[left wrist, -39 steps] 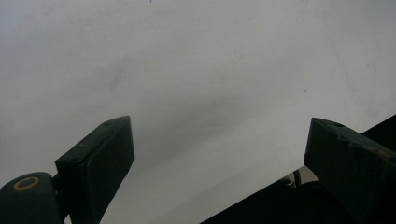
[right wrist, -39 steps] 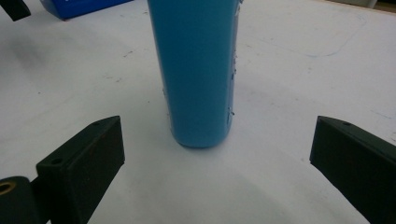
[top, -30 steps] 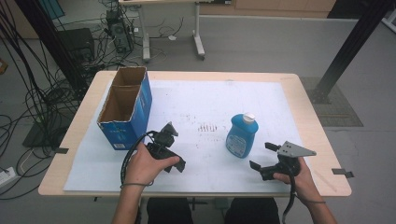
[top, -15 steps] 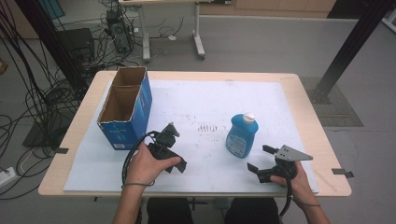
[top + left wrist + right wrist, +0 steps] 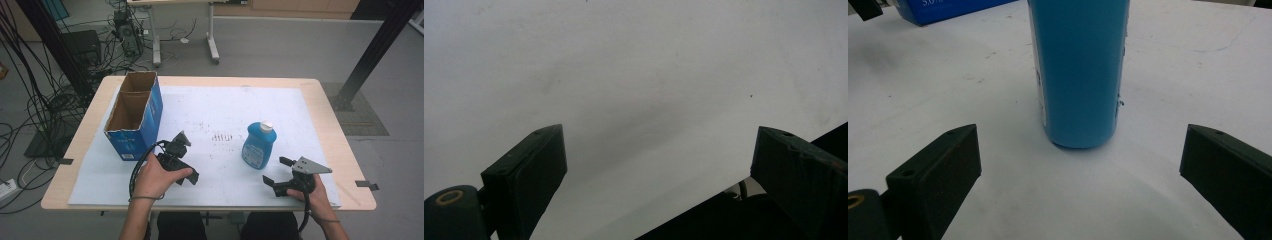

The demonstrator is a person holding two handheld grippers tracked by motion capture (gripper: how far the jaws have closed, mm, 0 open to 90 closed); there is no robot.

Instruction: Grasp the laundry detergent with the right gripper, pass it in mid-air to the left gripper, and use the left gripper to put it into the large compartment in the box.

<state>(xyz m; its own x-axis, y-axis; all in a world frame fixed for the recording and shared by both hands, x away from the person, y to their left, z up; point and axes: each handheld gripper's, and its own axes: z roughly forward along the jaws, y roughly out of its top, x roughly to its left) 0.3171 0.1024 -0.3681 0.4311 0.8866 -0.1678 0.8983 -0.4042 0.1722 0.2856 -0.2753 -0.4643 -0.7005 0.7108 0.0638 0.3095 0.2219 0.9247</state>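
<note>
I hold my right tongs [image 5: 276,171] spread wide, low on the worktop [image 5: 210,107], facing the upright blue bottle [image 5: 259,144] at centre-right, ready to close around it; my left tongs [image 5: 181,141] also stand spread.

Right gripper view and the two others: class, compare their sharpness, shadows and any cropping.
Right gripper view: the blue bottle is fairly sharp but cropped at the top, with a soft shadow at its base. Left gripper view: pale white sheet, faint diffuse shadow, little detail. High view: even light, mild softness, the bottle beside the right tool; the left tool looks dark, with little detail.
</note>
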